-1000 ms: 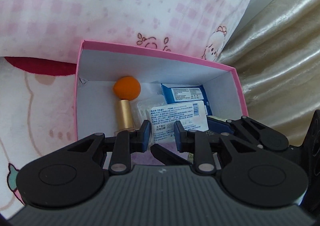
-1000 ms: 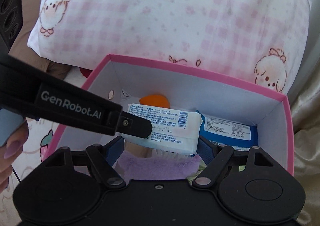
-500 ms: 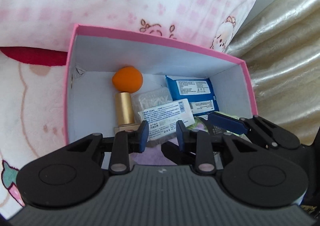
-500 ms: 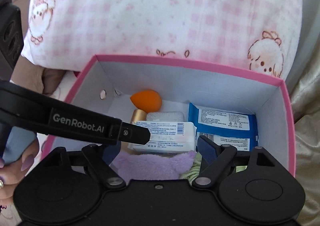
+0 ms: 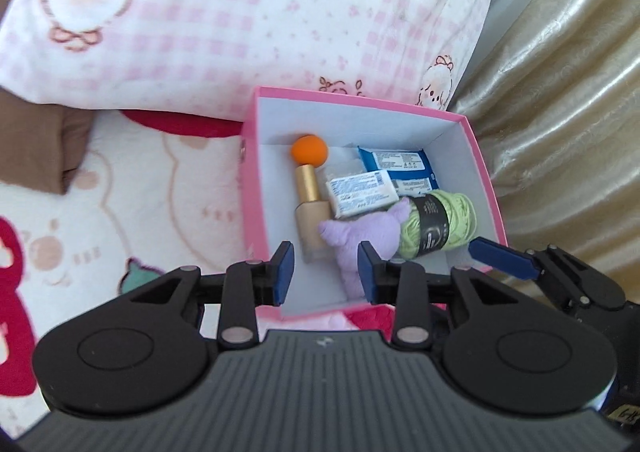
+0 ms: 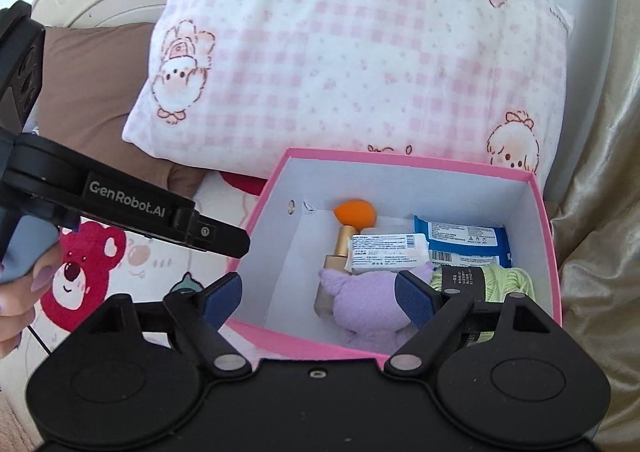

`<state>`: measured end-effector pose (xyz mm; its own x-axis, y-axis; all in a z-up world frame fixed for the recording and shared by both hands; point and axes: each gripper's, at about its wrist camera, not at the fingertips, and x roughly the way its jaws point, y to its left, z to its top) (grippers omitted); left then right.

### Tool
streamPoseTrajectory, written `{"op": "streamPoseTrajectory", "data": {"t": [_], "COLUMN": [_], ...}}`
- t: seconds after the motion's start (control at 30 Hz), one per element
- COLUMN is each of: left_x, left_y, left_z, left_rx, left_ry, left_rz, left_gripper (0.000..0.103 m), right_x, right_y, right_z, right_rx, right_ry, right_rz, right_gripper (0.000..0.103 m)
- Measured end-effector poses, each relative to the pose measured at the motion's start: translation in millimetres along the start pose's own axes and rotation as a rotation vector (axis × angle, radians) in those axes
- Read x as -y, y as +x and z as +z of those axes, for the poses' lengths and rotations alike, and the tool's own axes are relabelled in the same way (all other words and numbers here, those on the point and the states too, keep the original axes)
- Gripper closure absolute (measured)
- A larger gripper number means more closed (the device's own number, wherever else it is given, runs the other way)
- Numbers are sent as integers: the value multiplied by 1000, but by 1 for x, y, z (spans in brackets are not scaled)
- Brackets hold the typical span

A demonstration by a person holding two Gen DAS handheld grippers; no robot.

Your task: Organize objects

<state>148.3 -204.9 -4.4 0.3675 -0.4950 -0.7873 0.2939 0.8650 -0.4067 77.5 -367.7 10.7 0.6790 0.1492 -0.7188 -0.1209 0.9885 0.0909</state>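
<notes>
- Both tongs have pulled back and up from the pink-walled, white-lined cardboard box [image 5: 250, 188]; a second ago they sat low at its near wall, with the white printed wipe packet [image 5: 362, 193] just ahead of the left tips.
- Left tongs [image 5: 326, 272]: jaws opening, nothing between them, hovering over the box's near edge.
- Right tongs [image 6: 318, 298]: spread wide, empty, above the box's near wall.
- Inside the box: white packet rests on the lilac plush toy [image 5: 360, 240] and the gold-capped beige bottle [image 5: 310, 208].
- Orange egg-shaped sponge [image 5: 309, 150] at the box's far left, touching the bottle cap.
- Blue wipe pack [image 5: 400, 164] at far right; pale green yarn ball with black band [image 5: 444, 222] at near right.
- Pink checked pillow [image 6: 360, 64] lies just behind the box.
</notes>
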Motion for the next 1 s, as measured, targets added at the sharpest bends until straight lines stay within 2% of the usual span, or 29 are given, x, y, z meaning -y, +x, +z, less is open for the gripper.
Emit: {"op": "streamPoseTrajectory", "data": {"t": [0.23, 0.33, 0.5, 0.77, 1.0], "left_x": [-12, -18, -27, -40, -67], "left_y": [-69, -95, -127, -141, -138], "left_z": [-36, -49, -71, -99, -111], "left_rx": [85, 114, 153, 167, 159], "left_ry": [18, 15, 30, 73, 42], "left_rz": [70, 65, 71, 148, 143], "left_gripper": [66, 62, 62, 60, 59], "right_x": [-35, -46, -60, -83, -89], "right_y": [-40, -52, -63, -64, -54], "right_z": [-9, -10, -15, -23, -28], "right_rx": [40, 41, 46, 20, -1], "right_ry": [9, 14, 26, 9, -5], "right_rz": [-1, -3, -3, -12, -77], "right_gripper": [16, 16, 16, 16, 16]}}
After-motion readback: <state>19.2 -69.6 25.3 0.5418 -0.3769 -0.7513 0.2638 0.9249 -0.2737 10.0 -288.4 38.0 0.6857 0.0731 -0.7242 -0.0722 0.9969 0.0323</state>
